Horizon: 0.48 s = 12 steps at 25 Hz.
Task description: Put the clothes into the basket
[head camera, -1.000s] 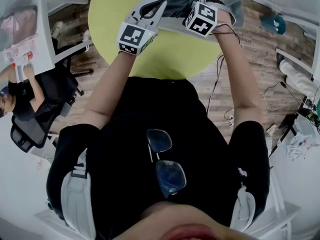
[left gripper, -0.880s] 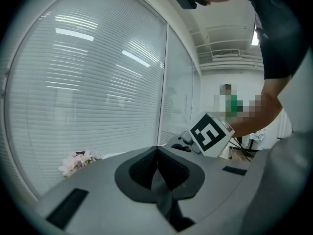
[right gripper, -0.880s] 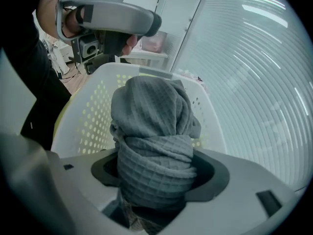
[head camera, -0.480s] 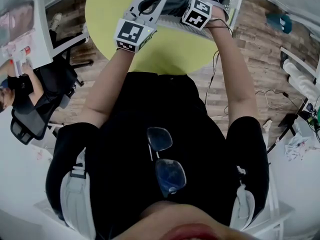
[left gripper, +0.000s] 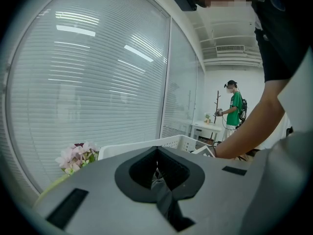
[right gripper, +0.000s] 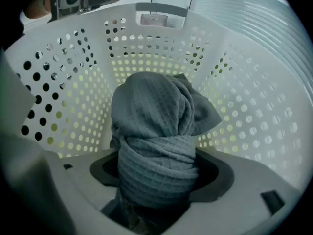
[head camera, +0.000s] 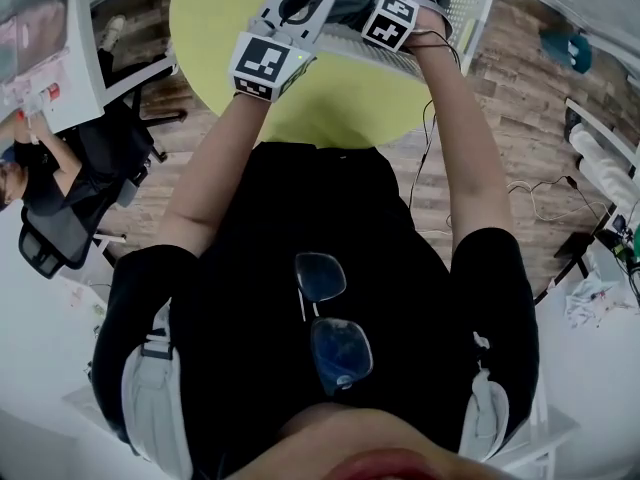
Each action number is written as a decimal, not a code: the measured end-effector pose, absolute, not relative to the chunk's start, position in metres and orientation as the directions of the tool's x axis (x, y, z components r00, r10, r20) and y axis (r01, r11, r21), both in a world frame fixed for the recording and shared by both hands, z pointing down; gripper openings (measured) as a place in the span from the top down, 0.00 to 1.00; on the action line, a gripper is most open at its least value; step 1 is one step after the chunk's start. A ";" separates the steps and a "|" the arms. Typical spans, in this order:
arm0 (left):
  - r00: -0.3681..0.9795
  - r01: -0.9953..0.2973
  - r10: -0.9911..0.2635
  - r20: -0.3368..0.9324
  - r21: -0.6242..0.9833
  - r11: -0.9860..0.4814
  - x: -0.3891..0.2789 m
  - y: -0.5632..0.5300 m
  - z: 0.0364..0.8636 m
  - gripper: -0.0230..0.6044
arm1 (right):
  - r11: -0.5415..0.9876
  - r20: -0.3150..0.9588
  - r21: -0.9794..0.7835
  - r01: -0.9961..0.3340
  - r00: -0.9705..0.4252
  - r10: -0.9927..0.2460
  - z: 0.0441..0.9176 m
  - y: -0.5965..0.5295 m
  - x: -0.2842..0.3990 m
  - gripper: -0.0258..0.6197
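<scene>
Right tongs (right gripper: 156, 174) pinching grey cloth (right gripper: 156, 114) inside white basket (right gripper: 244, 106), left tongs (left gripper: 157, 153) pressed on its other fold; uneven release may drape cloth over rim (right gripper: 112, 9).

Two tools are in view, the left tool (head camera: 300, 6) and the right tool (right gripper: 157, 180), with one white perforated basket (right gripper: 244, 106), one grey garment (right gripper: 156, 116) and one round yellow-green bench (head camera: 340, 98). There is one bunch of pink flowers (left gripper: 78, 156) at eight o'clock in the left gripper view, and one pair of glasses (head camera: 330, 323). Two other people show: one seated person (head camera: 45, 183) at nine o'clock in the head view, and one person in a green shirt (left gripper: 235, 109) at two o'clock in the left gripper view.
</scene>
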<state>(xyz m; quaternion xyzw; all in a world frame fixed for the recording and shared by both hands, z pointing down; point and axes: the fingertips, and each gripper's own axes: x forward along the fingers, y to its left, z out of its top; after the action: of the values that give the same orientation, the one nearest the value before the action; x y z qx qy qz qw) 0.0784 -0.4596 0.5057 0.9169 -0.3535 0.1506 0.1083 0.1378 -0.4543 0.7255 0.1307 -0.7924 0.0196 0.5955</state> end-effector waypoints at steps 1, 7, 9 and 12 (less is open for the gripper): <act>0.703 -0.682 -0.615 0.355 0.093 -0.726 0.078 -0.458 0.506 0.95 | 0.964 0.949 0.123 -0.235 -0.257 -0.184 0.729 -0.454 0.138 0.41; 0.684 -0.702 -0.634 0.361 0.088 -0.707 0.071 -0.450 0.504 0.95 | 0.952 0.937 0.134 -0.275 -0.277 -0.212 0.723 -0.458 0.135 0.35; 0.676 -0.712 -0.646 0.354 0.089 -0.696 0.073 -0.447 0.500 0.95 | 0.954 0.932 0.148 -0.261 -0.287 -0.223 0.711 -0.456 0.137 0.35; 0.665 -0.722 -0.660 0.350 0.078 -0.687 0.074 -0.440 0.492 0.95 | 0.954 0.919 0.173 -0.247 -0.307 -0.246 0.690 -0.453 0.138 0.35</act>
<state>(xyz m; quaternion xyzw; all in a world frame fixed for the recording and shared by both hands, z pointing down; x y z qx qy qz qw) 0.0737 -0.4402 0.4923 0.9063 -0.3812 0.1486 0.1054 0.1380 -0.4528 0.6903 0.1523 -0.8085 0.0004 0.5684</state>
